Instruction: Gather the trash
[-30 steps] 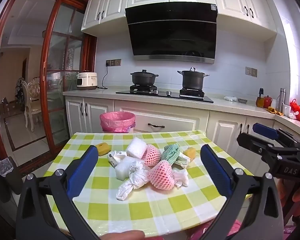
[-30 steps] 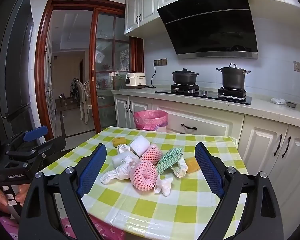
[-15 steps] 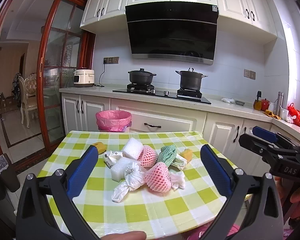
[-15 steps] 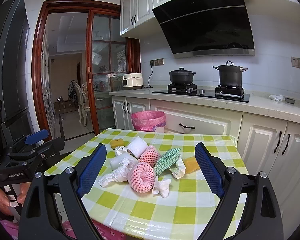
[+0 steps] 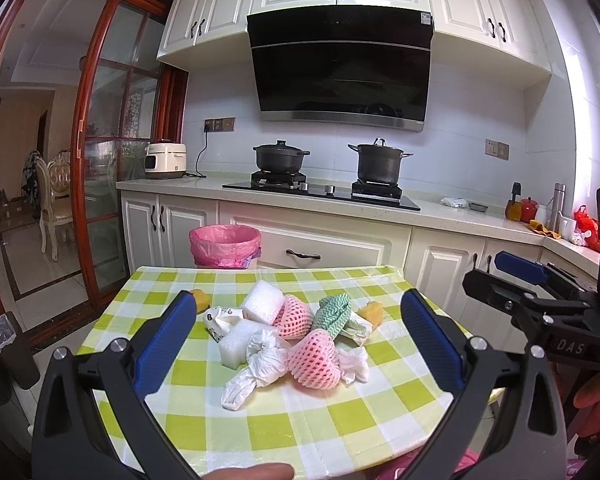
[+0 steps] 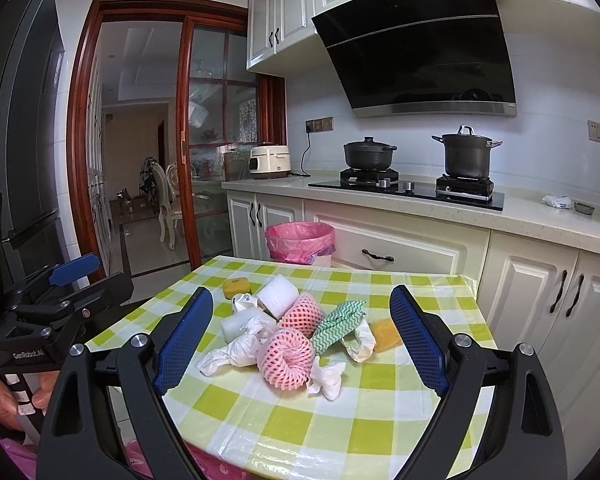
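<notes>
**Both grippers level out above the near edge of the table**

Since the earlier frames both cameras have tilted up a little, so the pile of trash sits lower in each view and more of the wall cupboards shows. Left gripper [image 5: 296,332] hangs over the near edge of the checked table [image 5: 340,420], jaws spread wide, nothing between them. Right gripper [image 6: 300,332] is likewise wide open and empty, held beside it on the right.

At the middle of the table lies the trash: two pink foam nets [image 5: 314,360], touching each other, white foam blocks [image 5: 262,302] behind and left of them, twisted white plastic bags [image 5: 256,364] in front, a green-and-white zigzag cloth [image 5: 332,312] leaning on the farther net, and two yellow sponges [image 6: 385,332] at the pile's outer edges. No gripper touches any of it.

Beyond the far edge of the table stands a bin lined with a pink bag [image 5: 225,246], against the white cupboards.
</notes>
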### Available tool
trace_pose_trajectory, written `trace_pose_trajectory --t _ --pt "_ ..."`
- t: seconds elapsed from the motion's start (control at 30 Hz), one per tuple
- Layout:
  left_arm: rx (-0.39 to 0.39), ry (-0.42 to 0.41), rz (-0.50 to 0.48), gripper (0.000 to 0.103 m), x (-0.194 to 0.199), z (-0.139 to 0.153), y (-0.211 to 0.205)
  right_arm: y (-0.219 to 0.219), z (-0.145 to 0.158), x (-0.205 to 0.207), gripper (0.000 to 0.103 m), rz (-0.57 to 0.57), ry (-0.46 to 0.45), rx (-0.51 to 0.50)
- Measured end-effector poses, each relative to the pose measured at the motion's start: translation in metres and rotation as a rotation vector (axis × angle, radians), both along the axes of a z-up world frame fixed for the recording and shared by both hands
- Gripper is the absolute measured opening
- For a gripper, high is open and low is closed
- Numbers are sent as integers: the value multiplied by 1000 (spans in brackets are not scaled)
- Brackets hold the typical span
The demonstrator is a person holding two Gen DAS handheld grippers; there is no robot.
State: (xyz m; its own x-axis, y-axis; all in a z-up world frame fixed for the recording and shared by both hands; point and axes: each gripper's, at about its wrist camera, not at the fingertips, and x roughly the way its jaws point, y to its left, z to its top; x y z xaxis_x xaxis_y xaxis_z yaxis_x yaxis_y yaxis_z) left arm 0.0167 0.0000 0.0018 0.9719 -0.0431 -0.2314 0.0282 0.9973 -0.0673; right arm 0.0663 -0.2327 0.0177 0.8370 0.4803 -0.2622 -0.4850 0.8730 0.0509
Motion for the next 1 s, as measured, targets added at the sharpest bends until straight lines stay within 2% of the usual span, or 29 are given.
trace_pose_trajectory --t 0.2,1.0 --pt "-15 9 6 99 3 1 4 1 -3 9 85 -1 26 11" --pt "-25 11 20 99 4 0 7 7 -4 10 85 5 12 10"
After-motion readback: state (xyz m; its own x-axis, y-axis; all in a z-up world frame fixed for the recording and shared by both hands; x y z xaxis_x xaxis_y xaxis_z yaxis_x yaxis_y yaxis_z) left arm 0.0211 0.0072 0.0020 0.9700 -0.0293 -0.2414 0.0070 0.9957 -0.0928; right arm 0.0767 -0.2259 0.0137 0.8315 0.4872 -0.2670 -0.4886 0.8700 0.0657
